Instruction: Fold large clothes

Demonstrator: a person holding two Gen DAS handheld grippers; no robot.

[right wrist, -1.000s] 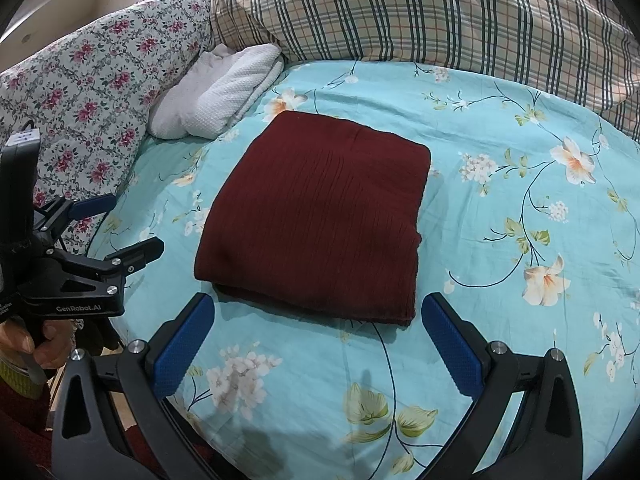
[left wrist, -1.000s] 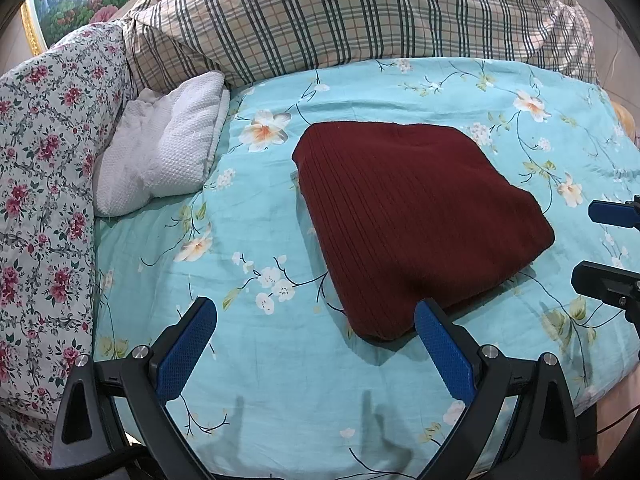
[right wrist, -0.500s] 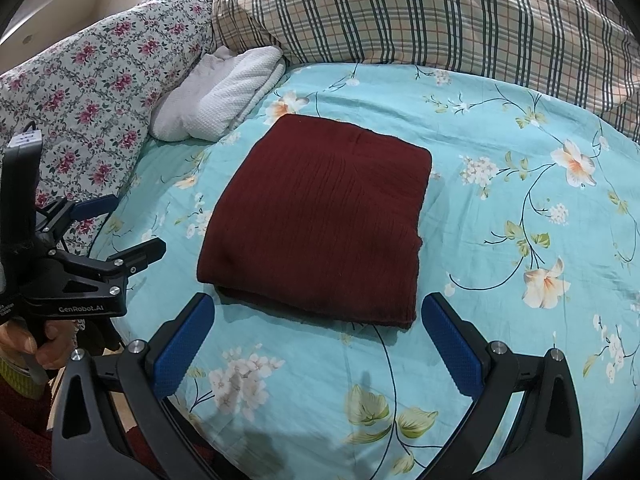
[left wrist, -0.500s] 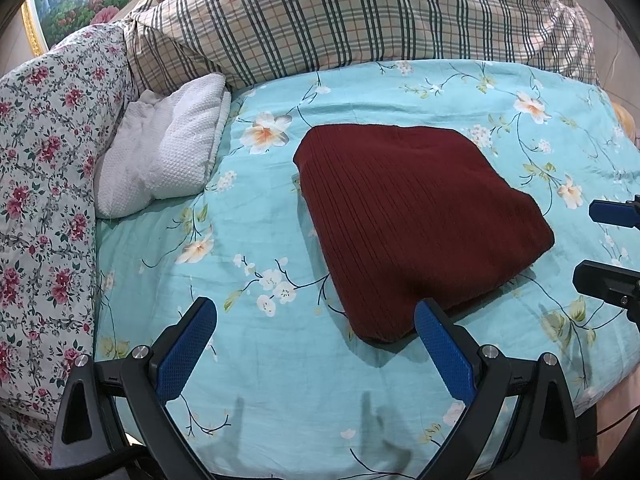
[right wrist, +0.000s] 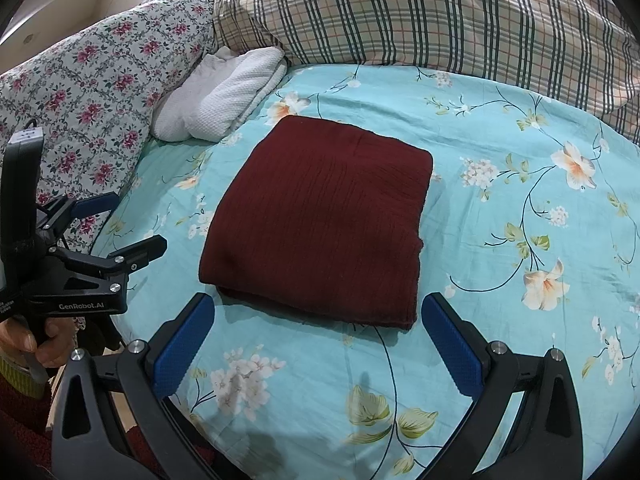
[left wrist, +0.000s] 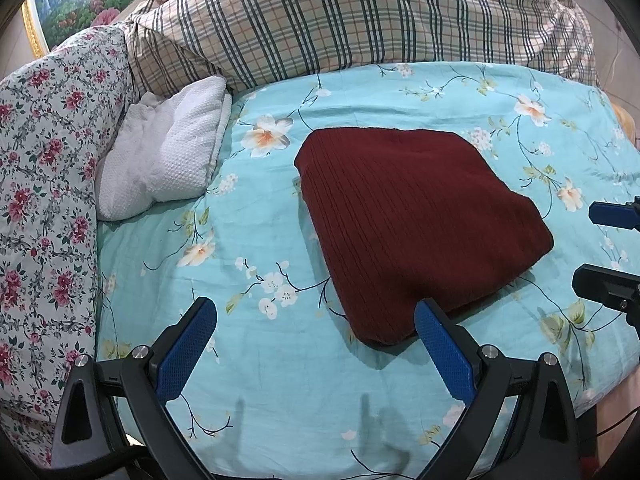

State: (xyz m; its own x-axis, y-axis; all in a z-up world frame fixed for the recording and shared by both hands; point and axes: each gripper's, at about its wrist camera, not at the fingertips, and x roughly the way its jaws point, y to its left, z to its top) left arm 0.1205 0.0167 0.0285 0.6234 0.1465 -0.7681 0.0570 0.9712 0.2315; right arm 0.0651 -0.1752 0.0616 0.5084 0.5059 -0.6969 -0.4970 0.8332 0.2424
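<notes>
A dark red knit garment lies folded into a flat rectangle on the turquoise floral bedsheet; it also shows in the right wrist view. My left gripper is open and empty, held above the sheet near the garment's front left corner. My right gripper is open and empty, just in front of the garment's near edge. The left gripper also shows at the left of the right wrist view, and the right gripper's fingers show at the right edge of the left wrist view.
A white textured folded cloth lies at the back left of the bed. A plaid quilt is piled along the back. A rose-print pillow runs down the left side. The bed's edge lies near the bottom right.
Both views have shifted slightly, so the garment sits a little lower in the frames. The garment has not moved and both grippers stay open.
</notes>
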